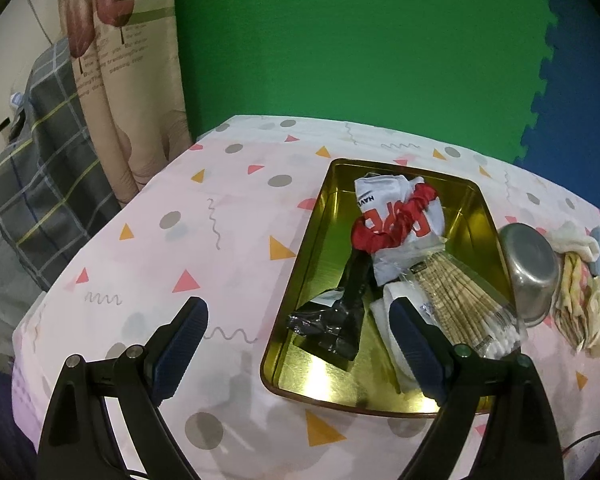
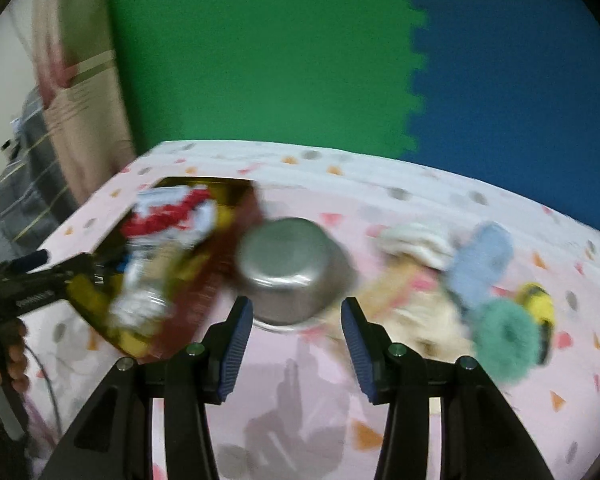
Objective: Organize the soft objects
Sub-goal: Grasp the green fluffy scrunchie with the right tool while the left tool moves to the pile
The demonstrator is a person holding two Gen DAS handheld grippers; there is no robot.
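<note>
My left gripper (image 1: 300,344) agape, empty, above gold tray (image 1: 300,280); my right gripper (image 2: 296,344) agape, empty, only its blurred view shows green scrunchie (image 2: 506,344).

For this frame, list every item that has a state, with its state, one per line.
Left gripper: open, holding nothing.
Right gripper: open, holding nothing.
Gold rectangular metal tin: lidless, partly filled.
Red scrunchie: inside the tin, on the white printed cloth.
Black plastic wrapper: inside the tin, crumpled.
Steel bowl: upside down on the tablecloth, beside the tin.
Green fluffy scrunchie: on the tablecloth, outside the tin.
</note>
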